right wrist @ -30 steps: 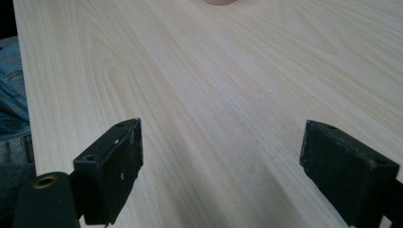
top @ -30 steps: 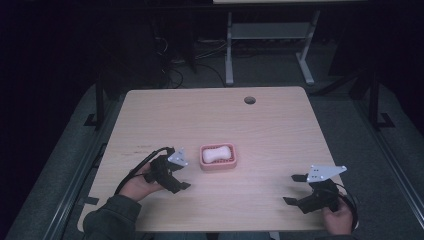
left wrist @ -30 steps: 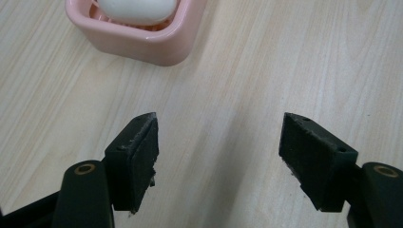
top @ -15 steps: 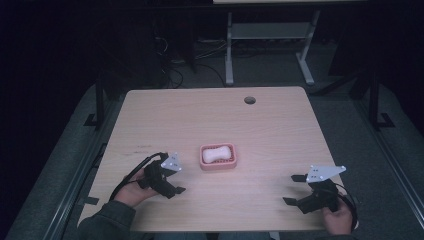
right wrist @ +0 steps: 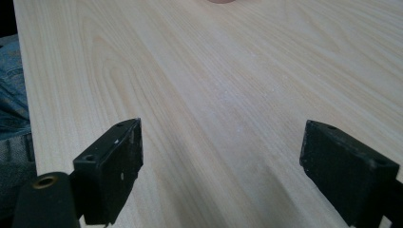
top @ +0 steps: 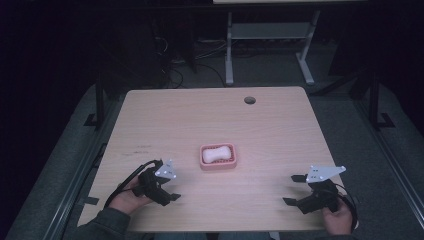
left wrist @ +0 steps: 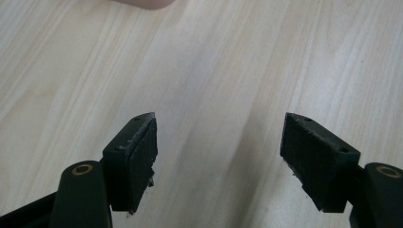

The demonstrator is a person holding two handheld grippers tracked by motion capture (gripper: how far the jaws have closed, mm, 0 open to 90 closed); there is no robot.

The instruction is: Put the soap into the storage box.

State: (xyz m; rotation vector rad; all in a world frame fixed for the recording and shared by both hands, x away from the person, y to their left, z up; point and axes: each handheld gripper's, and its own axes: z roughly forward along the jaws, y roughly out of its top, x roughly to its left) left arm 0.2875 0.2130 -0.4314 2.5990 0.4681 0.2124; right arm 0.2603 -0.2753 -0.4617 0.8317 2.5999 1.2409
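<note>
Left gripper: fingers standing wide apart, nothing between them, bare wood showing in the gap. It is sitting low over the near left part of the worktop, aimed toward the middle; a pink edge is peeking in at the top of its own view.

Right gripper: fingers also spread wide, holding nothing, hovering over the near right corner, a hand gripping it from behind.

Between them, just past the left gripper and well apart from the right one, a pink soap dish is sitting near the worktop's centre, with a pale bar of soap lying in it.

Risk, as I am judging it: the dish looks light and shallow. A finger coming in low could be nudging the rim and sliding the whole dish away. The soap looks smooth and rounded; a pinch off-centre could be squirting it out onto the wood.
</note>
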